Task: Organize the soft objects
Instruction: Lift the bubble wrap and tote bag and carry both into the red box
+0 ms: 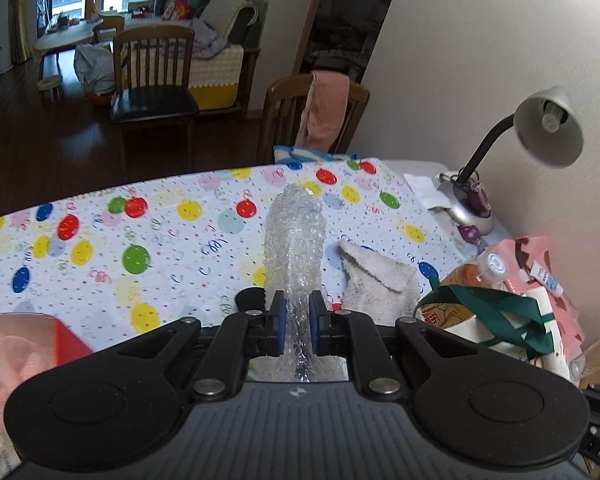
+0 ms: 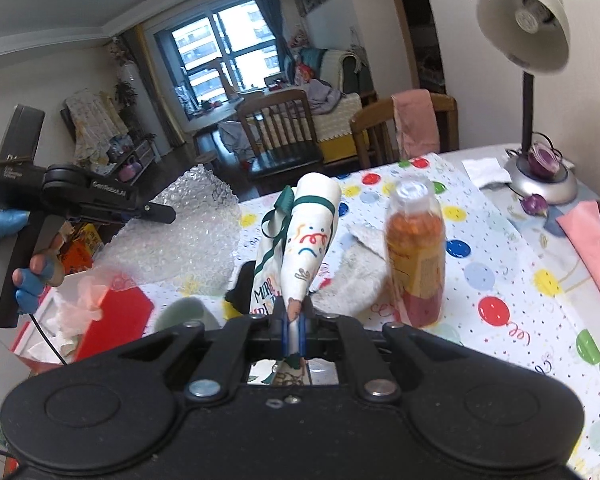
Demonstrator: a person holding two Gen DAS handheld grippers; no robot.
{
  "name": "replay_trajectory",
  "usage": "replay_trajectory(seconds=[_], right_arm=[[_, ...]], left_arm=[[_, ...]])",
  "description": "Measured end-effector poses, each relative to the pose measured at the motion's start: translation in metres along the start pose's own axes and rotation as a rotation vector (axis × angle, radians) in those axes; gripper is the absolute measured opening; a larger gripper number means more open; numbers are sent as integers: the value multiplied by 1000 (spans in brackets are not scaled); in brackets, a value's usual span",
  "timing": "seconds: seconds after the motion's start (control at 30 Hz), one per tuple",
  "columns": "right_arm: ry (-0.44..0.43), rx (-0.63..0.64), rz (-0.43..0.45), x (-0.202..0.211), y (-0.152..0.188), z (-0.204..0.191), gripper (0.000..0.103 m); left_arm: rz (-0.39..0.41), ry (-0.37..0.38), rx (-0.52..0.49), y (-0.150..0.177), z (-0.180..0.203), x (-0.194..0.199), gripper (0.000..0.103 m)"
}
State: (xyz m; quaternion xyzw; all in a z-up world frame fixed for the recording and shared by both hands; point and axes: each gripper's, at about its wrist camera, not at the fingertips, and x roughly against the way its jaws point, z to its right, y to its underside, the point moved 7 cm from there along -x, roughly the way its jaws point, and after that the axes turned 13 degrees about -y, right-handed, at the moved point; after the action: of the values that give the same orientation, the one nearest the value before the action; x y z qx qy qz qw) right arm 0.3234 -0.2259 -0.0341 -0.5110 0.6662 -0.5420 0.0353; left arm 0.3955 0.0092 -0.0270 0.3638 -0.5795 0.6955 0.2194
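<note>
My left gripper (image 1: 298, 312) is shut on a sheet of clear bubble wrap (image 1: 296, 240) and holds it up above the balloon-print tablecloth (image 1: 140, 240). In the right wrist view the same left gripper (image 2: 156, 212) holds the bubble wrap (image 2: 188, 232) at the left. My right gripper (image 2: 296, 326) is shut on a white printed cloth bag with green ribbon handles (image 2: 308, 236), lifted off the table. A cream fluffy towel (image 1: 380, 280) lies on the table, also seen in the right wrist view (image 2: 356, 276). The bag also shows at the right of the left wrist view (image 1: 492, 312).
A bottle of orange contents (image 2: 416, 256) stands upright beside the towel. A red box with tissue paper (image 2: 108, 320) sits at the front left. A desk lamp (image 2: 532, 60) stands at the back right, a pink bag (image 2: 592, 248) at the right. Wooden chairs (image 1: 312, 120) stand behind the table.
</note>
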Motion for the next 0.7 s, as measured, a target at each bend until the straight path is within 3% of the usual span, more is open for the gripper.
replay_trajectory(seconds=[0.3,0.7], right_arm=[[-67,49,5,5,-17,-50,5],[-176,105,8,-33,-29,-144,5]], left_arm=[[44,12,19,5,-48,55,11],[87,-29,80,15,-143,111,11]])
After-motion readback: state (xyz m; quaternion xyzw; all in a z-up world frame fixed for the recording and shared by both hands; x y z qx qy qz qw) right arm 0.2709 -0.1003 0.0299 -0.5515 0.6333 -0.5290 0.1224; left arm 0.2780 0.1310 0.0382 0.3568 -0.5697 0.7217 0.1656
